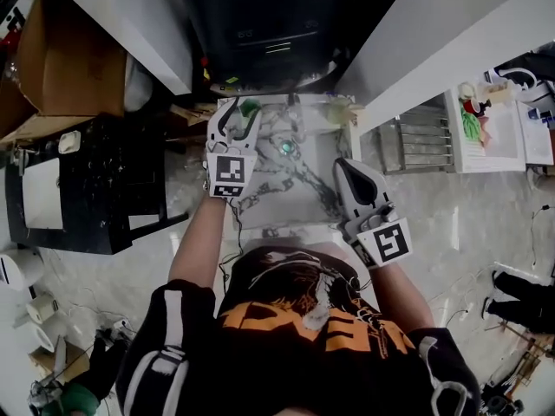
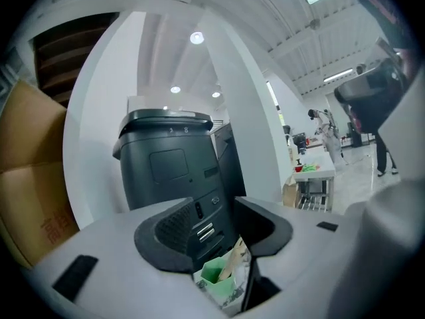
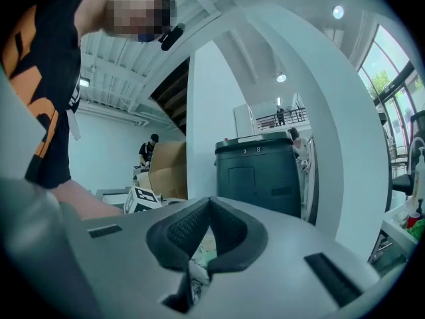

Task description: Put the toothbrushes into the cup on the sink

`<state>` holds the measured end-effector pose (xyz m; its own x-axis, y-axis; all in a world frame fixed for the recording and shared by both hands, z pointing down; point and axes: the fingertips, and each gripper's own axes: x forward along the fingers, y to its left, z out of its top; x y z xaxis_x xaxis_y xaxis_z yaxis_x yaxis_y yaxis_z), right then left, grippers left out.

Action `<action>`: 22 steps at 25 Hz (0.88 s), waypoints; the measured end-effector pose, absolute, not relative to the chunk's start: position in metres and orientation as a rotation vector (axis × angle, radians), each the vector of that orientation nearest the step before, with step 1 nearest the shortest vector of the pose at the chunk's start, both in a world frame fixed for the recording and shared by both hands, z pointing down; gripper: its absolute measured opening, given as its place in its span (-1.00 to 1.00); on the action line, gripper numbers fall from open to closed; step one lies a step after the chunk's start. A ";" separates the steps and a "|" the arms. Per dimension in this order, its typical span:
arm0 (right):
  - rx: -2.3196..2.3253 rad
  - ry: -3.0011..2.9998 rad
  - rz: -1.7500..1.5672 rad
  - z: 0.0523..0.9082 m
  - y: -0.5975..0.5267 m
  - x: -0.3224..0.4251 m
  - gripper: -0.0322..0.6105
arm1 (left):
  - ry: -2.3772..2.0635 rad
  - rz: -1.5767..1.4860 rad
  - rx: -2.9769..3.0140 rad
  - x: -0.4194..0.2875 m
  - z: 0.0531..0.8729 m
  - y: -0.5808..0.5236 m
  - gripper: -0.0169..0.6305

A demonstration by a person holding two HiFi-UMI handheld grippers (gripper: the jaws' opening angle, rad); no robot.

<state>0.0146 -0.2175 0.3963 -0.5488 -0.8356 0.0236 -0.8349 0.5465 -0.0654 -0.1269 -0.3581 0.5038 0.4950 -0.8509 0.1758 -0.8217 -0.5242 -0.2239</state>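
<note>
A small green cup point(image 1: 251, 107) stands at the back left of the marble sink point(image 1: 299, 199). My left gripper point(image 1: 239, 116) hangs over it with its jaws open and nothing between the pads. In the left gripper view the cup point(image 2: 214, 272) lies just below the open left gripper point(image 2: 222, 234), and a pale toothbrush handle point(image 2: 234, 260) leans out of it. My right gripper point(image 1: 342, 166) is shut and empty over the sink's right edge. In its own view the right gripper point(image 3: 208, 230) shows its pads pressed together.
A dark bin-like machine point(image 1: 260, 33) stands behind the sink. A pale green object point(image 1: 340, 109) sits at the sink's back right corner. A black table point(image 1: 87, 189) and cardboard box point(image 1: 61, 59) are to the left, a metal rack point(image 1: 425, 141) to the right.
</note>
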 end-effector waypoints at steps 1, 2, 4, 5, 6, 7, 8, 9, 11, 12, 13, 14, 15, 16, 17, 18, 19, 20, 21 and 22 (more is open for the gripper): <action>-1.473 2.751 -0.112 0.397 -0.218 0.012 -0.86 | 1.440 -0.415 -2.615 -0.126 0.497 -0.350 -0.29; -1.457 2.748 -0.115 0.397 -0.219 0.008 -0.86 | 1.412 -0.420 -2.614 -0.126 0.491 -0.342 -0.29; -1.431 2.743 -0.116 0.397 -0.221 0.002 -0.86 | 1.367 -0.412 -2.618 -0.125 0.476 -0.325 -0.30; -1.422 2.741 -0.116 0.396 -0.223 0.001 -0.86 | 1.352 -0.401 -2.622 -0.123 0.468 -0.316 -0.32; -1.413 2.739 -0.115 0.395 -0.225 0.000 -0.86 | 1.340 -0.388 -2.624 -0.122 0.460 -0.308 -0.34; -1.403 2.736 -0.113 0.393 -0.226 -0.002 -0.86 | 1.331 -0.373 -2.623 -0.121 0.451 -0.301 -0.36; -1.388 2.731 -0.108 0.391 -0.228 -0.004 -0.86 | 1.324 -0.359 -2.618 -0.121 0.442 -0.293 -0.38; -1.370 2.727 -0.101 0.388 -0.228 -0.008 -0.86 | 1.320 -0.343 -2.609 -0.122 0.432 -0.286 -0.39; -1.333 2.727 -0.082 0.383 -0.226 -0.016 -0.86 | 1.321 -0.290 -2.599 -0.125 0.413 -0.272 -0.41; -1.316 2.732 -0.074 0.381 -0.224 -0.019 -0.86 | 1.325 -0.255 -2.600 -0.126 0.404 -0.265 -0.42; -1.303 2.734 -0.066 0.379 -0.221 -0.021 -0.86 | 1.333 -0.214 -2.604 -0.126 0.396 -0.258 -0.44; -1.294 2.734 -0.056 0.376 -0.219 -0.023 -0.86 | 1.351 -0.170 -2.613 -0.126 0.388 -0.253 -0.47; -1.289 2.731 -0.047 0.372 -0.218 -0.024 -0.86 | 1.382 -0.128 -2.627 -0.126 0.381 -0.248 -0.53; -1.284 2.730 -0.040 0.369 -0.215 -0.025 -0.86 | 1.427 -0.094 -2.645 -0.127 0.375 -0.244 -0.62; -1.281 2.731 -0.036 0.366 -0.212 -0.026 -0.86 | 1.479 -0.072 -2.671 -0.128 0.372 -0.240 -0.72; -1.280 2.737 -0.033 0.364 -0.208 -0.025 -0.86 | 1.524 -0.062 -2.702 -0.129 0.372 -0.235 -0.76; -1.282 2.748 -0.032 0.364 -0.203 -0.023 -0.86 | 1.549 -0.062 -2.735 -0.128 0.373 -0.230 -0.80; -1.287 2.761 -0.031 0.364 -0.199 -0.020 -0.86 | 1.554 -0.063 -2.763 -0.125 0.372 -0.225 -0.82; -1.293 2.768 -0.030 0.363 -0.197 -0.017 -0.86 | 1.546 -0.062 -2.780 -0.121 0.370 -0.220 -0.83; -1.299 2.762 -0.025 0.360 -0.195 -0.013 -0.86 | 1.532 -0.061 -2.784 -0.115 0.366 -0.217 -0.84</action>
